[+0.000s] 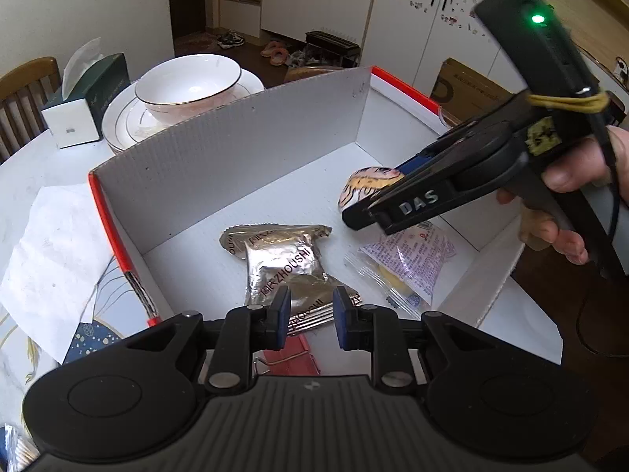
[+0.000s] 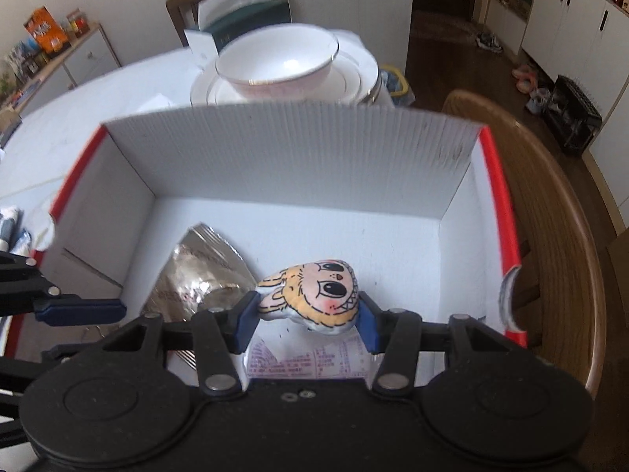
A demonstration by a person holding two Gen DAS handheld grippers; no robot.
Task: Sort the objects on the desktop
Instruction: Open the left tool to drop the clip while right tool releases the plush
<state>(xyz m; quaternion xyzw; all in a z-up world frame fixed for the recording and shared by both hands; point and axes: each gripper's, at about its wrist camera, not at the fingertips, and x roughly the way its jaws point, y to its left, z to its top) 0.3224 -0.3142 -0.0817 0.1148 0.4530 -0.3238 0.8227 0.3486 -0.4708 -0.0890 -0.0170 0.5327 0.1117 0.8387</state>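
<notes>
A white cardboard box [image 1: 236, 149] with red edges stands open on the table. Inside lie a silver foil packet [image 1: 283, 263], a clear packet with purple print [image 1: 409, 259] and a red binder clip [image 1: 291, 358]. My left gripper [image 1: 311, 314] hangs over the box's near side, blue pads apart with nothing between them. My right gripper [image 2: 308, 320] is shut on a small plush cartoon face [image 2: 314, 299] and holds it low inside the box [image 2: 295, 145], above the printed packet [image 2: 306, 362]. A hand carries that right gripper [image 1: 377, 196] in from the right.
A white bowl [image 1: 188, 86] sits on stacked plates behind the box, beside a dark green tissue box [image 1: 86, 98]. A sheet of white paper [image 1: 51, 259] lies left of the box. A wooden chair back [image 2: 550, 216] curves along its right side.
</notes>
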